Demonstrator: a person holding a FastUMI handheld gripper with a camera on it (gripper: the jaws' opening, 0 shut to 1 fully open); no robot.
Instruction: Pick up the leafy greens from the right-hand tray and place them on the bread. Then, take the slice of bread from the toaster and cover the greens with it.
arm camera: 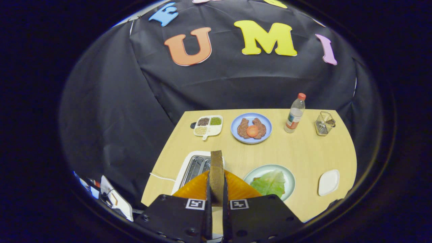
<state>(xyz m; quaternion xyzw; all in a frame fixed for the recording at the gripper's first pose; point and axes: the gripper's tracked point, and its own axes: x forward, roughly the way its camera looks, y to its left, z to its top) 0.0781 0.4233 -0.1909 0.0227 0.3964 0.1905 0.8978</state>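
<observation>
My gripper (216,189) is shut on a slice of brown bread (216,172), held edge-on and upright between both fingers, lifted above the table. Just beyond and left of the fingers sits the white toaster (194,167) with its metal slots showing. To the right of the fingers, a pale green plate (289,177) carries the leafy greens (269,184), which cover whatever lies under them.
Farther back on the wooden table (303,152) stand a blue plate with meat pieces and a tomato slice (251,128), a divided white tray of grains (208,126), a water bottle (295,113) and a wire basket (324,123). A small white dish (328,182) lies at the right.
</observation>
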